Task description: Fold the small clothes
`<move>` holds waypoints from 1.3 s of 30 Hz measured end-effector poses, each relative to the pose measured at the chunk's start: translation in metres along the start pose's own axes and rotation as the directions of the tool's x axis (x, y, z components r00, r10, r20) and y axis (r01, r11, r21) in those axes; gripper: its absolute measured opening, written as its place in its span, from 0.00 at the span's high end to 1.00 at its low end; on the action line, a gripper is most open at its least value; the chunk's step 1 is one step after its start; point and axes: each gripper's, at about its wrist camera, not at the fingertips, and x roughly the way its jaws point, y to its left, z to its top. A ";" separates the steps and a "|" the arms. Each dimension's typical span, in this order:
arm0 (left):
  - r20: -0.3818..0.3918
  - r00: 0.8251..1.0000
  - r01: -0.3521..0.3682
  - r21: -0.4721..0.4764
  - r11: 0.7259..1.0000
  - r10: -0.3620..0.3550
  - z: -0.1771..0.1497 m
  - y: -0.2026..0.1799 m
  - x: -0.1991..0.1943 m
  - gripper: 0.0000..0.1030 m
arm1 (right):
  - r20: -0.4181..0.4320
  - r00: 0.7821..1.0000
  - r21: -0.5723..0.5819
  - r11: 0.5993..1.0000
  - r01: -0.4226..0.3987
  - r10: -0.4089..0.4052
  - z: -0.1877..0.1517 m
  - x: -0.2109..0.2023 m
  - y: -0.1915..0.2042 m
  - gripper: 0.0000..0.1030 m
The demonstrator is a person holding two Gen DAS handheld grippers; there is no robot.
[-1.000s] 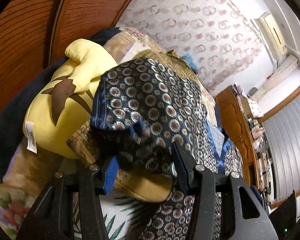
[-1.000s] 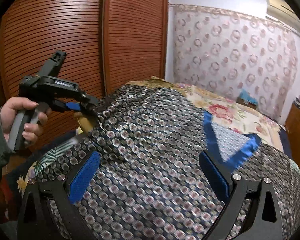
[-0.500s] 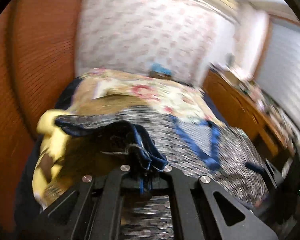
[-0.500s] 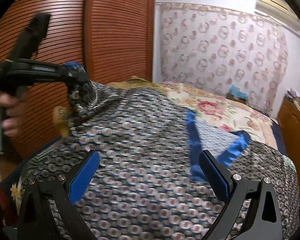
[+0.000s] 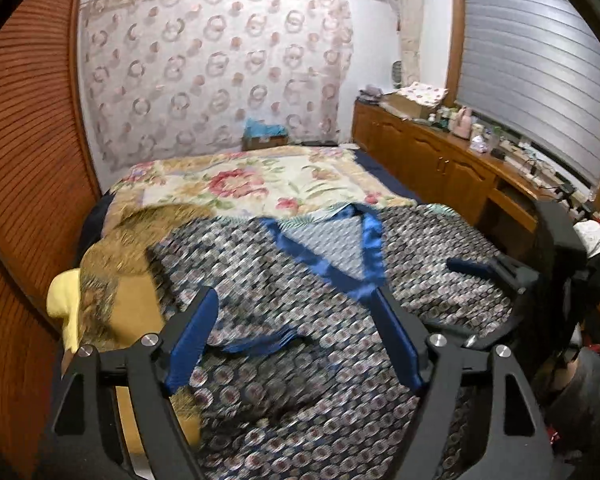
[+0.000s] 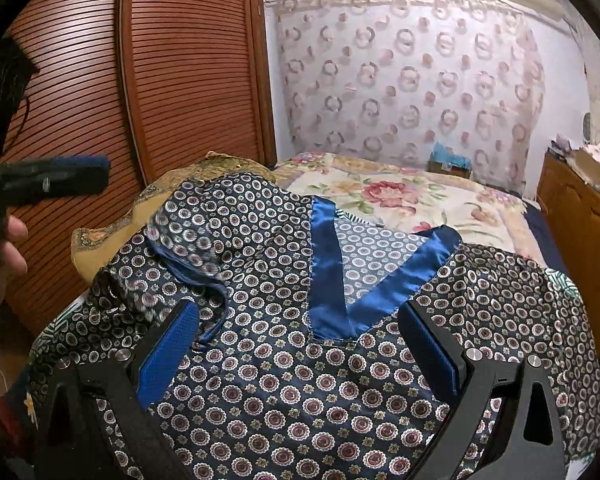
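Observation:
A dark blue shirt with a circle print and a shiny blue V-neck (image 6: 300, 360) lies spread on the bed. Its left sleeve (image 6: 188, 248) is folded inward over the body. The shirt also shows, blurred, in the left wrist view (image 5: 300, 320). My left gripper (image 5: 296, 320) is open and empty above the shirt; it shows at the left edge of the right wrist view (image 6: 44, 176). My right gripper (image 6: 308, 336) is open and empty, low over the shirt below the neckline; it shows at the right of the left wrist view (image 5: 484, 268).
A floral bedspread (image 5: 268, 184) covers the bed beyond the shirt. A gold cushion (image 5: 116, 248) and a yellow plush (image 5: 64, 300) lie at the shirt's left. A wooden slatted wardrobe (image 6: 172, 72) stands left; a wooden cabinet (image 5: 440, 164) stands right.
My left gripper, shut on the left sleeve half a second ago, has opened and let it drop folded over the shirt's body. It has swung to face along the bed. My right gripper stayed open.

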 end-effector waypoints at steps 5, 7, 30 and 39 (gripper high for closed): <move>-0.034 0.996 -0.089 -0.029 0.996 0.088 -0.031 0.030 0.000 0.23 | -0.016 0.999 -0.009 0.999 -0.049 0.049 0.006 0.012 0.002 0.03; -0.053 0.990 -0.131 -0.029 0.991 0.130 -0.044 0.040 0.003 0.23 | -0.025 0.996 -0.026 0.996 -0.084 0.083 0.011 0.021 0.006 0.04; -0.160 0.967 -0.221 -0.145 0.965 0.197 -0.100 0.106 0.032 0.23 | -0.201 0.928 -0.100 0.935 -0.339 0.315 0.083 0.172 0.085 0.91; -0.116 0.970 -0.227 -0.142 0.964 0.212 -0.097 0.100 0.029 0.23 | -0.085 0.983 0.023 0.987 -0.160 0.162 0.119 0.177 0.013 0.80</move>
